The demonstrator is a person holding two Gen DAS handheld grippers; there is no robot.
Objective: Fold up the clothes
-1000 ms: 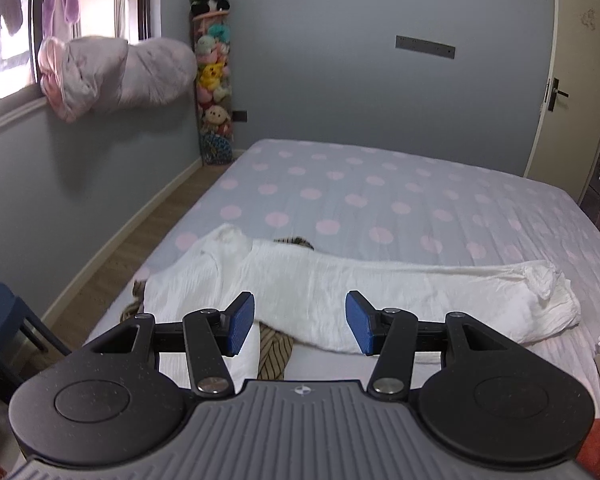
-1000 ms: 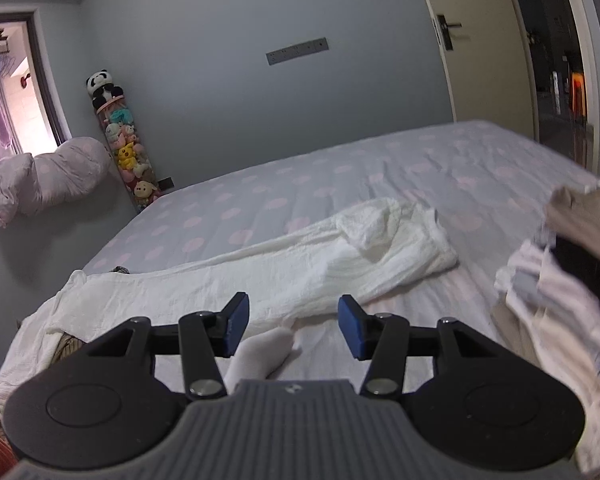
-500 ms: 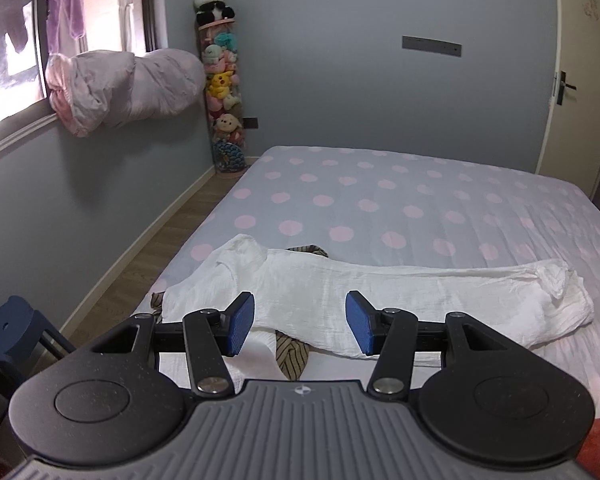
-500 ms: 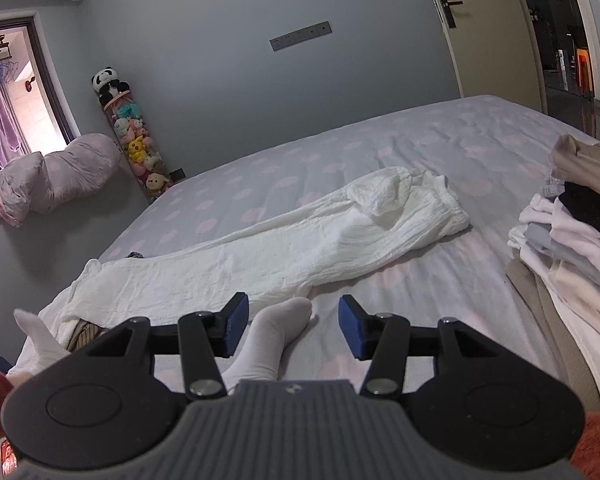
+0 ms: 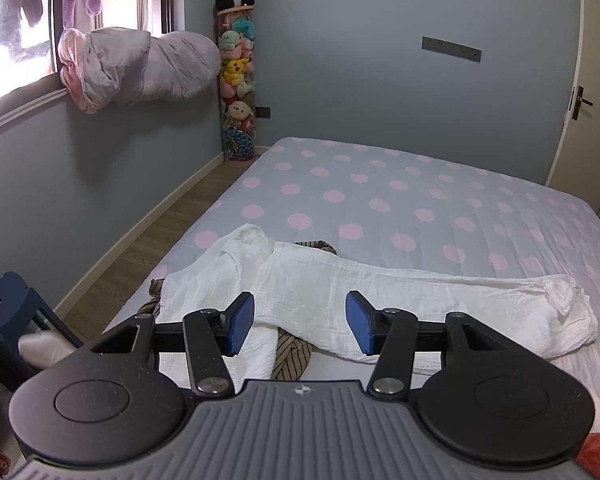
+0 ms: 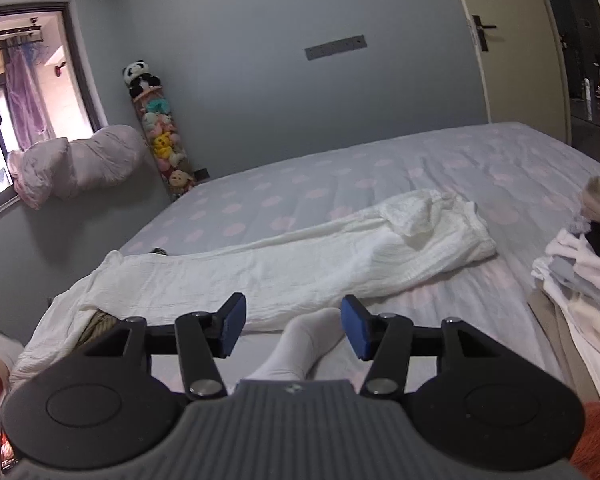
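A long white crinkled garment (image 5: pixel 400 292) lies stretched across the near part of the polka-dot bed (image 5: pixel 380 200), partly covering a striped brown garment (image 5: pixel 292 354). My left gripper (image 5: pixel 299 328) hovers open above the white garment's near edge, holding nothing. In the right wrist view the same white garment (image 6: pixel 300 268) runs from lower left to a bunched end at the right. My right gripper (image 6: pixel 293 330) is open and empty, raised above the bed; a person's white-socked foot (image 6: pixel 304 340) shows between its fingers.
A pile of light clothes (image 6: pixel 580 280) sits at the bed's right edge. Left of the bed are wooden floor, a dark blue stool (image 5: pixel 8 316), a stuffed-toy column (image 5: pixel 236 80) in the corner and a pink bundle (image 5: pixel 140 68) on the windowsill. A door (image 6: pixel 504 40) stands at the far right.
Both grippers have pulled back and risen slightly, so the white garment sits farther off and the views tilt. Both stayed open and empty. The socked foot came into view between the right fingers.
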